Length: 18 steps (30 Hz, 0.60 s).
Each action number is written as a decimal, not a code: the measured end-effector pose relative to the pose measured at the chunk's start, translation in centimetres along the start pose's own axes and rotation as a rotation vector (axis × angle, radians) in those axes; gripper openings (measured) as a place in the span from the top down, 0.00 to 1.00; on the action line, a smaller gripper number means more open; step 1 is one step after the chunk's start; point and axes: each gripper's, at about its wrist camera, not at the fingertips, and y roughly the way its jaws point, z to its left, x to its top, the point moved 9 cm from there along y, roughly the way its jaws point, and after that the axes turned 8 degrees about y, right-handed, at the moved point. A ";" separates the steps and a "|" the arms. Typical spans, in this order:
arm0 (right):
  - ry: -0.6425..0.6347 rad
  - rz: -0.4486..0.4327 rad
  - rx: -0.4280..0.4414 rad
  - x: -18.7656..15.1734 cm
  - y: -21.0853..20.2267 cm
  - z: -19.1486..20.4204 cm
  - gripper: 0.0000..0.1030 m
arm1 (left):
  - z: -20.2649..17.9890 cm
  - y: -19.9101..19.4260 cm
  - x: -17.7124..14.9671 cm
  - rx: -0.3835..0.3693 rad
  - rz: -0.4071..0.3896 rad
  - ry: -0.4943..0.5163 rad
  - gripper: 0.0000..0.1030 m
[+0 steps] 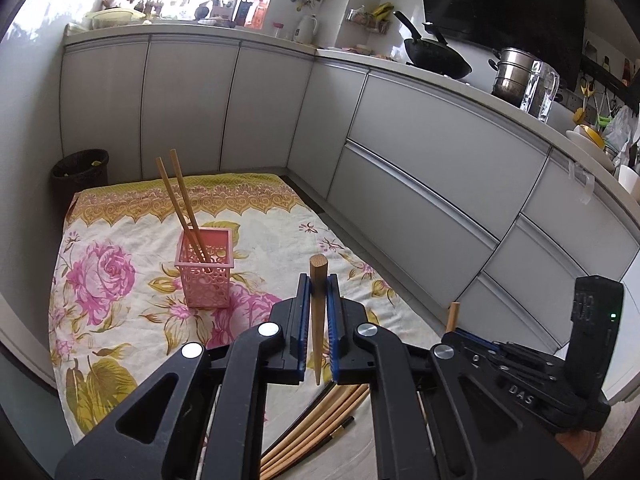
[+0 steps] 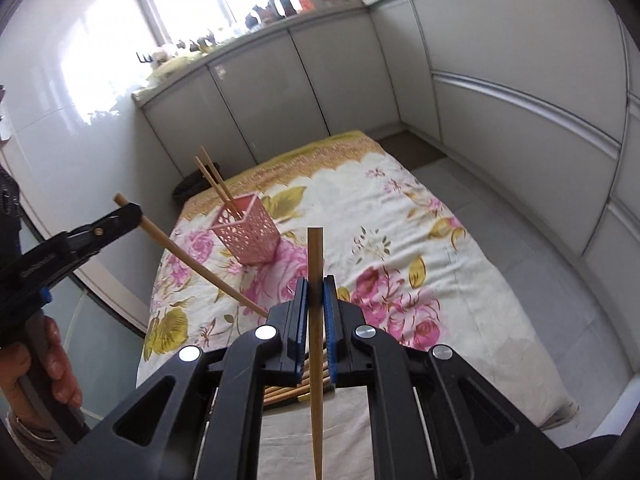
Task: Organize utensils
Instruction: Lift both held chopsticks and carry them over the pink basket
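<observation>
Floral cloth [image 2: 400, 216] carries the pink holder [image 1: 205, 268], far left, two chopsticks [image 1: 182, 204] inside. Left gripper [image 1: 319, 280] and right gripper [image 2: 316, 280] each pinch one chopstick; long overhangs could strike the rim, tipping it.

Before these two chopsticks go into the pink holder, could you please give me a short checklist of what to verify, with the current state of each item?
1. Left gripper shut on its chopstick: ok, pinched between both pads.
2. Right gripper shut on its chopstick: ok, held roughly upright.
3. Pink holder standing upright on the floral cloth: ok.
4. Room in the holder: ok, only two chopsticks lean inside.
5. Either gripper above the holder's opening: not ok, both are short of it.
6. Tips pointing down for insertion: cannot tell for the right one; the left chopstick's thin end points back toward the camera.
</observation>
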 end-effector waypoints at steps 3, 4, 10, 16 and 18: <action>-0.043 -0.057 0.043 1.0 -1.6 1.2 0.92 | -0.6 -0.6 0.1 0.037 -0.024 -0.005 0.93; -0.048 -0.072 0.055 1.3 -2.3 1.3 0.92 | -0.8 -0.8 0.2 0.046 -0.032 -0.004 0.93; -0.036 -0.138 0.128 4.6 -5.4 2.6 0.92 | -1.2 -2.5 1.9 0.103 -0.051 0.016 0.93; -0.036 -0.211 0.203 9.5 -6.5 4.7 0.92 | 0.8 -3.8 6.4 0.203 -0.092 0.009 0.93; -0.038 -0.229 0.225 11.3 -6.2 5.6 0.92 | 1.9 -4.1 8.3 0.246 -0.122 0.006 0.93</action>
